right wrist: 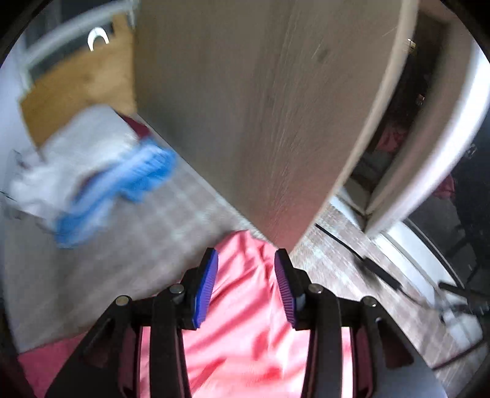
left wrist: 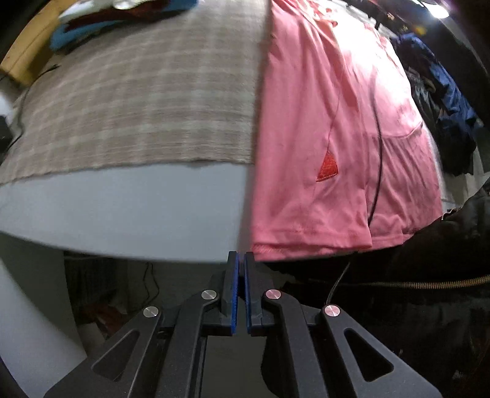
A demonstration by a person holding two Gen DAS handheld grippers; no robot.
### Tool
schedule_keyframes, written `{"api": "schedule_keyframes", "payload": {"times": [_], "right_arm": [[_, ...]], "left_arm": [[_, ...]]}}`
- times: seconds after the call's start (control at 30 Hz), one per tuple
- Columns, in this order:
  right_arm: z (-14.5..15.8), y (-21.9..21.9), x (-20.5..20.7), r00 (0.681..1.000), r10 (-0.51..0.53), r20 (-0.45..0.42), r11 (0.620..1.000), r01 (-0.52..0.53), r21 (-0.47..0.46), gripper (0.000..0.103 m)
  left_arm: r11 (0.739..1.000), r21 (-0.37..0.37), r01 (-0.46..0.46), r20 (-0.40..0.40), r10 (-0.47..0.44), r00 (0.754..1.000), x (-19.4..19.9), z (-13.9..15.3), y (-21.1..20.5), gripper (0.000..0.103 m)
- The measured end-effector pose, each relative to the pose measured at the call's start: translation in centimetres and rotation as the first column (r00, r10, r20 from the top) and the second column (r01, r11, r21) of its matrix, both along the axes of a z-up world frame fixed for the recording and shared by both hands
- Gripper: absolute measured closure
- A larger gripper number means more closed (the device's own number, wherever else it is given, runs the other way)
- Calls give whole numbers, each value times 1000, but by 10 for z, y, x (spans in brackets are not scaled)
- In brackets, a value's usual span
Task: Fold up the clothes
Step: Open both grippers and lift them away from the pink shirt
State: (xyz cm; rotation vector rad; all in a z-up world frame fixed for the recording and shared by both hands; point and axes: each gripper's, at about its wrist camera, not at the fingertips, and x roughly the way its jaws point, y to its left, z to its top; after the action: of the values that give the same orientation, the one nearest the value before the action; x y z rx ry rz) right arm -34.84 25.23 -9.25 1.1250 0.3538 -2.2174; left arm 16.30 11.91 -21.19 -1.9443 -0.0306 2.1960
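A pink T-shirt (left wrist: 321, 137) lies flat and folded lengthwise on the right part of the table, its hem at the near edge. My left gripper (left wrist: 241, 254) hovers just off the table's near edge beside the shirt's left hem corner. It is shut, with nothing between its blue pads. In the right wrist view the same pink shirt (right wrist: 245, 321) lies below my right gripper (right wrist: 246, 254). That gripper hangs above the cloth with its jaws well apart, and the pads touch nothing.
A beige plaid cloth (left wrist: 137, 107) covers the white table (left wrist: 122, 208). A stack of blue, maroon and white clothes (left wrist: 116, 18) sits at the far left, blurred in the right wrist view (right wrist: 101, 177). Dark garments (left wrist: 444, 101) pile up at the right. A person's dark jacket (left wrist: 444, 260) is close by.
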Motion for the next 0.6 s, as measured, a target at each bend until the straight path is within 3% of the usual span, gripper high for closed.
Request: {"api": "schedule_keyframes", "payload": {"times": [0.1,0.17,0.27,0.43,0.5,0.6], "right_arm": [[42,36,44,999,15,33,995,-12,-94,63],[62,58,89,999,31,37,994,-27,-109,63],[66,82,162,994,47,101,986,-30,-162,63],[8,89,275,974,18,226,992,11,-125,63],[-18,91,315,957,-16,291,992,52,-114,63],[-53,92,357,943,-107,317,989,133,-62,63]], "left_arm": [[1000,1,-2,-49,3,999,10,17,-4,101],[999,13,32,-90,-31,995,10,23,1,101],[996,29,87,-152,-82,985,10,30,10,101],[974,97,204,-219,-179,959,-11,26,41,101],[954,102,280,-241,-250,938,-16,24,61,101],[925,110,365,-242,-331,912,-13,15,78,101]]}}
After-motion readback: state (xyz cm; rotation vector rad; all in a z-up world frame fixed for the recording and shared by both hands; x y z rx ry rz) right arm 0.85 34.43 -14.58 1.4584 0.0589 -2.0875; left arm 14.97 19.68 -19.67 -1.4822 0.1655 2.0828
